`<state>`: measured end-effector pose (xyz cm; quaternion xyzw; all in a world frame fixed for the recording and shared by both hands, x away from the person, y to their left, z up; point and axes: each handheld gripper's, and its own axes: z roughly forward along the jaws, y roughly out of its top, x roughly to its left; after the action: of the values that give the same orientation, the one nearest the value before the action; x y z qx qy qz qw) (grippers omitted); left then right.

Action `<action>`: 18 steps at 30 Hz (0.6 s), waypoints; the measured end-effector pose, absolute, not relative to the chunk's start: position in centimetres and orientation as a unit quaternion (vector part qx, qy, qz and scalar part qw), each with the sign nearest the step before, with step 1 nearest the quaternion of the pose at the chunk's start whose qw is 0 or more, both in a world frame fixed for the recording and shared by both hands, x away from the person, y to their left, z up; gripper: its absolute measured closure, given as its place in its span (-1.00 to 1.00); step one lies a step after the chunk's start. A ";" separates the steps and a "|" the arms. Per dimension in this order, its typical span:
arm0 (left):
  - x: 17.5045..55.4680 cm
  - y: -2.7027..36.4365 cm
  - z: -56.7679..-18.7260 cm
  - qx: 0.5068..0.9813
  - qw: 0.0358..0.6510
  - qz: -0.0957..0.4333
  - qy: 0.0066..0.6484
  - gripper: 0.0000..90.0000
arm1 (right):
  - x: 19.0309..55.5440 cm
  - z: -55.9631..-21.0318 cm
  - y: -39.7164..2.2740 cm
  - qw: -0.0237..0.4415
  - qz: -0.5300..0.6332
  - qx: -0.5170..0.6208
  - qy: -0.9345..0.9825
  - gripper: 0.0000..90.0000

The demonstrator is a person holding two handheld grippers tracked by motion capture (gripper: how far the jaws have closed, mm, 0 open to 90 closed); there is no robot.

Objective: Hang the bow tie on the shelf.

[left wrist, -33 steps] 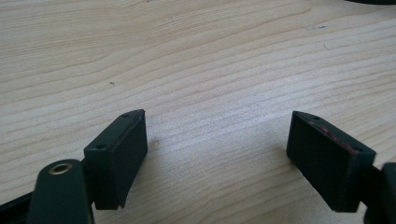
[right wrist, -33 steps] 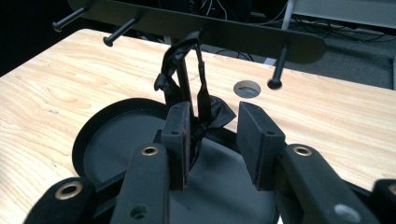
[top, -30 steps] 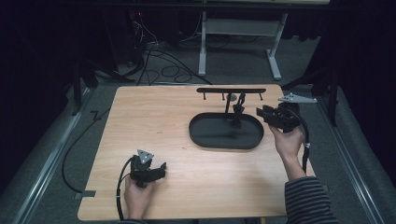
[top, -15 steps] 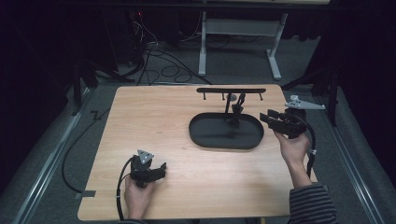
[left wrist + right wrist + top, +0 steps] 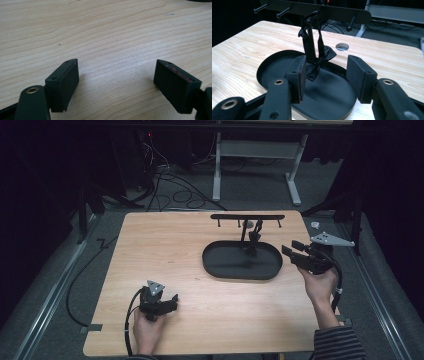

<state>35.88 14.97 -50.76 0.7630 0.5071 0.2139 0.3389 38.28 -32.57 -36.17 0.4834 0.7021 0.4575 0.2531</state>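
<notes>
A black oval tray (image 5: 215,270) lies right of the table's middle. From it rises a thin stand carrying a black peg bar (image 5: 247,217). A black strap (image 5: 256,232) hangs from one peg down to the tray. In the right gripper view the strap (image 5: 320,42) hangs beside the stand, under the bar (image 5: 324,11), above the tray (image 5: 262,72). My right gripper (image 5: 291,247) hovers just right of the tray; its jaws have just been opening and hold nothing (image 5: 325,65). My left gripper (image 5: 173,303) rests at the front left, open over bare wood (image 5: 116,72).
A round hole (image 5: 342,46) in the tabletop lies behind the tray. The table's right edge (image 5: 320,270) runs close under my right hand. Cables and a desk frame (image 5: 255,155) stand on the floor beyond the table.
My right gripper has drawn back a little to the right, away from the tray, and its jaws have spread wider. The left gripper has stayed put.
</notes>
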 end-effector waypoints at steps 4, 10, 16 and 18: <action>35.9 15.0 -50.8 0.763 0.339 0.214 0.507 -0.54 | 37.8 -36.3 -32.7 0.251 0.459 0.484 0.701 0.13; 35.9 15.0 -50.8 0.763 0.340 0.213 0.507 -0.54 | 36.8 -36.7 -33.2 0.243 0.463 0.488 0.699 0.21; 35.9 15.0 -50.8 0.763 0.340 0.213 0.507 -0.54 | 35.7 -37.1 -33.9 0.243 0.472 0.491 0.690 0.22; 35.9 15.0 -50.8 0.763 0.340 0.214 0.507 -0.53 | 35.4 -37.3 -34.1 0.240 0.475 0.492 0.689 0.22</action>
<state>35.89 14.97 -50.76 0.7626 0.5074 0.2135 0.3396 35.38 -34.13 -37.31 0.4923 0.6889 0.4750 0.2398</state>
